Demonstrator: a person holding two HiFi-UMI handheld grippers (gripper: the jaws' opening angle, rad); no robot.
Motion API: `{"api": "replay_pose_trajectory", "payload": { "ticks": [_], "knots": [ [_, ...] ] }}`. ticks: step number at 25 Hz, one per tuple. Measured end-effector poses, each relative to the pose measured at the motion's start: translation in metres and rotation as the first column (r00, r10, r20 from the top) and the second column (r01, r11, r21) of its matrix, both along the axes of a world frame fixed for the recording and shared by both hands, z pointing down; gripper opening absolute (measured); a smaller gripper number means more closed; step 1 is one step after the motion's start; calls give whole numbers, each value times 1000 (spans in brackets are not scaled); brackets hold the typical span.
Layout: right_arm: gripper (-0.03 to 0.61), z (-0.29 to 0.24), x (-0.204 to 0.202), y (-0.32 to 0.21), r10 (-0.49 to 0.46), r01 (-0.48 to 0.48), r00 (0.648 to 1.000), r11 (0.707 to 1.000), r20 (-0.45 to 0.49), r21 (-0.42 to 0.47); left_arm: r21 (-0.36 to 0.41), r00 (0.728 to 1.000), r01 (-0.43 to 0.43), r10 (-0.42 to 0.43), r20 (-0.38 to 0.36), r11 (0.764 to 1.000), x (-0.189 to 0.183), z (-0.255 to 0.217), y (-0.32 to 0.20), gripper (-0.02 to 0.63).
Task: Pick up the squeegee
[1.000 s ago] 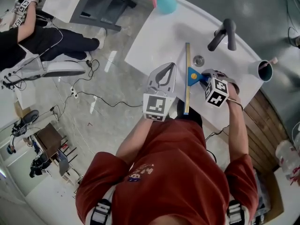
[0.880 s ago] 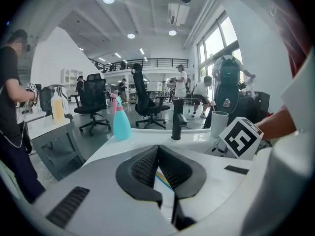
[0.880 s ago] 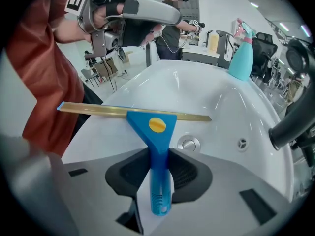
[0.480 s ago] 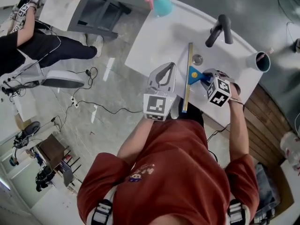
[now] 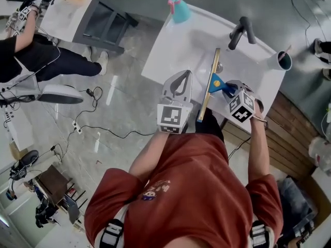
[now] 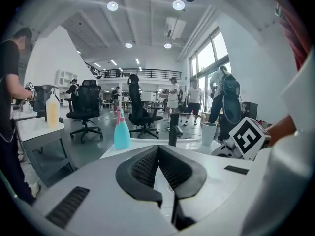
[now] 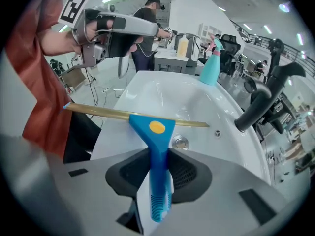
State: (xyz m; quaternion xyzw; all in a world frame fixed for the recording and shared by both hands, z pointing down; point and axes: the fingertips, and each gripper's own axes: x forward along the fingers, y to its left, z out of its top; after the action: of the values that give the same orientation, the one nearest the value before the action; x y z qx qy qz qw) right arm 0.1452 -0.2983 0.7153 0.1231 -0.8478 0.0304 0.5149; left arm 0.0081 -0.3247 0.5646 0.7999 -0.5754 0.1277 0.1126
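Swung up toward one o'clock, the squeegee (image 5: 214, 80) hangs pinched by its handle in the right tool (image 5: 229, 89), the left tool (image 6: 157, 150) pressed together and empty, the long blade liable to twist it loose.

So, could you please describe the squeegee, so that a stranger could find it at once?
Find the white sink in front of the person. Over it, the right claw grips the squeegee by its blue handle; only it has a long golden blade bar.

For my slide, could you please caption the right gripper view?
Right gripper holds the blue squeegee over a white sink.
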Motion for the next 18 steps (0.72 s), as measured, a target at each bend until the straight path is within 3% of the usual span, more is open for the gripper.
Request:
{"api": "replay_pose_trajectory", "payload": {
  "ticks": [11,18],
  "knots": [
    [124,-31,-19,33,275,-275,961,958,16,78,48,995,-86,88,-41,995,-36,-23,33,18],
    [124,-47,-5,55,456,-455,890,882,20,120,83,984,-167,172,-50,982,-40,-36,49,18]
  ]
}}
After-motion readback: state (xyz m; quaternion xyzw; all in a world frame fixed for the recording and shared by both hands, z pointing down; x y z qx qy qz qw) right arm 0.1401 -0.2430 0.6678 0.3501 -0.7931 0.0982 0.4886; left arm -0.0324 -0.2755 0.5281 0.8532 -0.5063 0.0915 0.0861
